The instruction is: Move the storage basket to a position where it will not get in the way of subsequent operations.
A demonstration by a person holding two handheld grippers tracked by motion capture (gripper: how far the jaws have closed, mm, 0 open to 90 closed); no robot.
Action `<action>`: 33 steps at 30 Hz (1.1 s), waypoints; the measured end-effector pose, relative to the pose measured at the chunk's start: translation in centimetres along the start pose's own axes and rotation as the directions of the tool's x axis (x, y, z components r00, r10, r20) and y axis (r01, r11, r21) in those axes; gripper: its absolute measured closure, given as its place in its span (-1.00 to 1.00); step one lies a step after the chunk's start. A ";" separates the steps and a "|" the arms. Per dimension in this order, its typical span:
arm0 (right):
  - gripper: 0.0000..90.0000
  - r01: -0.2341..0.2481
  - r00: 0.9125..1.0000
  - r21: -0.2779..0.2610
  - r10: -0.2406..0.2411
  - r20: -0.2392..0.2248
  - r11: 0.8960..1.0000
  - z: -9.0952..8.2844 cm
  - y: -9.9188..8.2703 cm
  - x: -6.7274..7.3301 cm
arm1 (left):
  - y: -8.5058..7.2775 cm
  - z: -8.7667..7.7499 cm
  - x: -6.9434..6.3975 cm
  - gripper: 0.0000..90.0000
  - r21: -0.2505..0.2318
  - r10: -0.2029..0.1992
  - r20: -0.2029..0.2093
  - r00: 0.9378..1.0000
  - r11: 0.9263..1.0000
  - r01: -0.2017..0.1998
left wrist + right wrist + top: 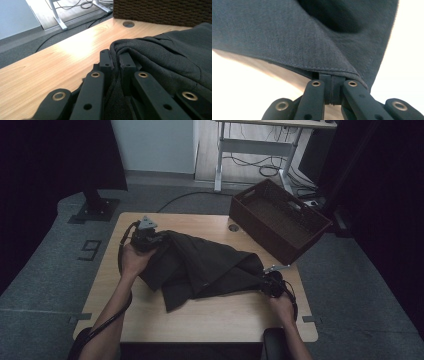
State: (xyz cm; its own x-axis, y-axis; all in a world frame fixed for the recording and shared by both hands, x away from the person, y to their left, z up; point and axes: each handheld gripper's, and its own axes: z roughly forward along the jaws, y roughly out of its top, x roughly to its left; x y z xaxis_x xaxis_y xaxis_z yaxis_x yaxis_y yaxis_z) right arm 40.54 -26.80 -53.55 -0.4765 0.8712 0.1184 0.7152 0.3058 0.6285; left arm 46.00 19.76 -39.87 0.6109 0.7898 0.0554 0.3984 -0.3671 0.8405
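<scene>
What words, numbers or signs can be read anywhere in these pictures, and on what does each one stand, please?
"9": a large outlined figure marked on the grey floor left of the table, at in the high view; it could equally be a mirrored or turned mark.
A tiny light speck on the dark garment may be a label, too small to read.
The woven basket and both grippers carry no readable text.

I see grey carpet (360,285) around the wooden table (210,317); a white-legged desk (260,142) stands beyond; dark curtains (45,165) flank it.
</scene>
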 end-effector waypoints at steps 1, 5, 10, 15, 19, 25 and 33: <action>1.00 -0.013 1.000 0.000 0.013 0.005 1.000 -0.1 0.0 -0.5 | 0.0 0.1 0.1 0.87 0.003 -0.003 0.001 1.000 1.000 0.003; 1.00 -0.053 0.999 -0.016 0.053 -0.007 0.998 0.0 0.2 -1.9 | -0.8 1.4 0.7 0.86 0.047 -0.021 -0.009 1.000 0.999 0.022; 1.00 -0.076 0.997 -0.029 0.075 -0.025 0.997 0.1 0.1 -2.3 | -3.2 4.1 1.5 0.86 0.145 -0.030 -0.029 0.999 0.989 0.034; 0.92 -0.102 0.994 -0.050 0.100 -0.047 0.994 0.1 -0.2 -2.5 | -5.6 5.9 1.7 0.86 0.213 -0.031 -0.022 0.999 0.976 0.035; 0.58 -0.090 0.994 -0.065 0.086 -0.065 0.994 -0.1 -0.4 -2.0 | -7.3 7.1 1.3 0.86 0.266 -0.013 -0.010 1.000 0.964 0.015; 0.35 -0.070 0.997 -0.097 0.066 -0.046 0.993 -1.3 -0.5 -1.2 | -9.3 7.4 0.3 0.86 0.308 0.019 0.003 1.000 0.951 -0.019; 0.27 -0.073 0.997 -0.132 0.067 -0.047 0.989 -3.0 -0.9 -1.2 | -11.3 4.3 -1.5 0.85 0.303 0.022 0.035 0.999 0.952 -0.031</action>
State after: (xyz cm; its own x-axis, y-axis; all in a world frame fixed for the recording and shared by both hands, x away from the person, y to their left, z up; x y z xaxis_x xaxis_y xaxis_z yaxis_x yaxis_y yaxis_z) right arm 38.93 -29.24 -51.97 -0.4506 0.8709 0.1962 0.6744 0.1881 0.7140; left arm 43.51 20.63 -51.74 0.6430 0.7639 0.0549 0.5678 -0.5236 0.6352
